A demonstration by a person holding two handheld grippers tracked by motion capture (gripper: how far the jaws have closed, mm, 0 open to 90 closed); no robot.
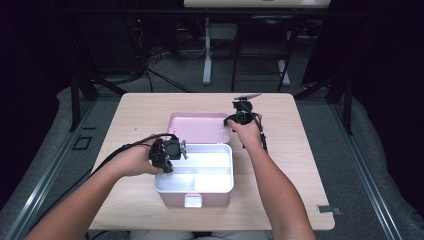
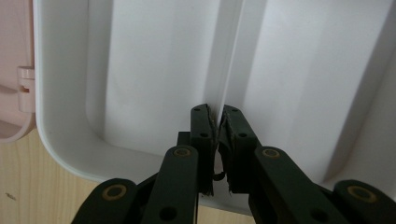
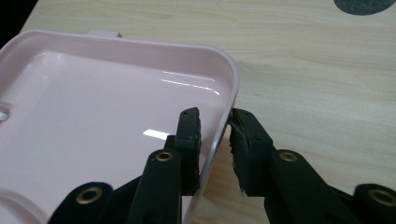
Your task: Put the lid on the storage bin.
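Note:
A pink box (image 1: 215, 199) stands open on the wooden table, with a white divided tray (image 1: 231, 165) inside it. Its pink lid (image 1: 197, 127) lies back flat behind it. My left gripper (image 1: 168, 169) reaches in from the tray's left side. In the left gripper view the jaws (image 2: 218, 116) are shut on a thin white divider wall (image 2: 229, 56) of the tray. My right gripper (image 1: 230, 121) is at the lid's right edge. In the right gripper view the gripper (image 3: 215, 119) has one jaw inside the lid (image 3: 93, 116) and one outside, pinching the rim (image 3: 233, 88).
The table (image 1: 300, 165) has bare wood around the box on all sides. A white latch (image 1: 193, 201) sits at the box's front. A small grey clip (image 1: 328, 210) lies at the table's front right corner. Desk and chair legs stand on the floor beyond.

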